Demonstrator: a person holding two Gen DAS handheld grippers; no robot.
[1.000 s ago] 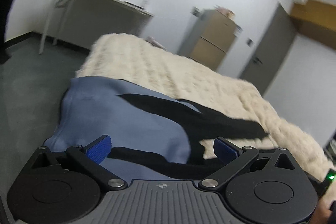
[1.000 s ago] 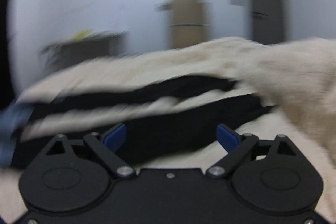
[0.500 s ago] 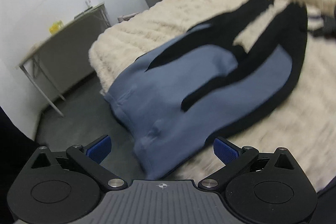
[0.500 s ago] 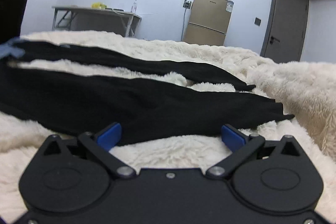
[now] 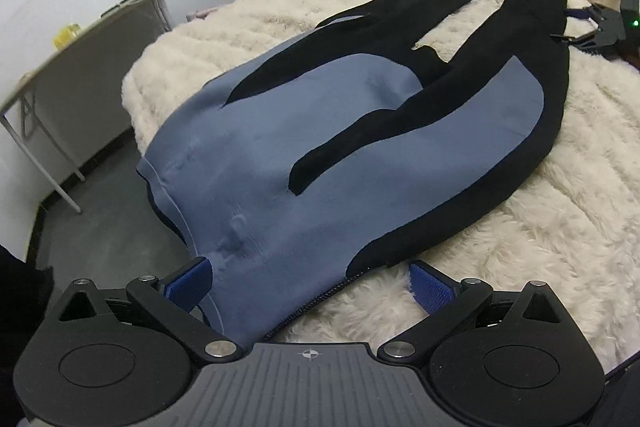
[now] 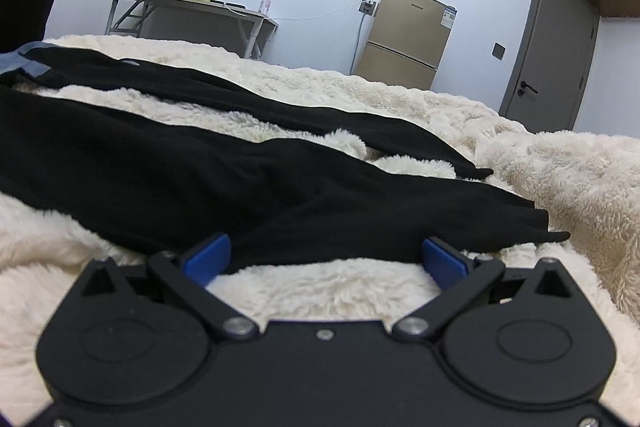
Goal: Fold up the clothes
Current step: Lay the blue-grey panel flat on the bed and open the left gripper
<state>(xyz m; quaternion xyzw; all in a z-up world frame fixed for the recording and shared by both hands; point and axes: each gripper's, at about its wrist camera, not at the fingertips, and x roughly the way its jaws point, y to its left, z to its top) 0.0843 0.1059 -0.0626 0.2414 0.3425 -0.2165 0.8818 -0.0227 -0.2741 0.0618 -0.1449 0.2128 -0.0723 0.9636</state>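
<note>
A blue and black pair of leggings [image 5: 320, 163] lies flat on the cream fleece bed cover [image 5: 540, 247], waistband at the near left edge, black legs pointing away. My left gripper [image 5: 312, 285] is open, its jaws straddling the waistband corner and zipper edge without holding it. My right gripper [image 6: 326, 259] is open and low over the fleece, just short of the near black leg [image 6: 240, 195]. The right gripper also shows in the left wrist view [image 5: 600, 23] at the leg ends.
A grey folding table [image 6: 192, 11] and a small fridge [image 6: 404, 39] stand against the far wall, with a grey door [image 6: 552, 55] to the right. Dark floor [image 5: 100, 227] lies beyond the bed's left edge.
My left gripper has swung round and moved in close to the waistband. My right gripper has come down and steadied by the near leg end. Both stay open.
</note>
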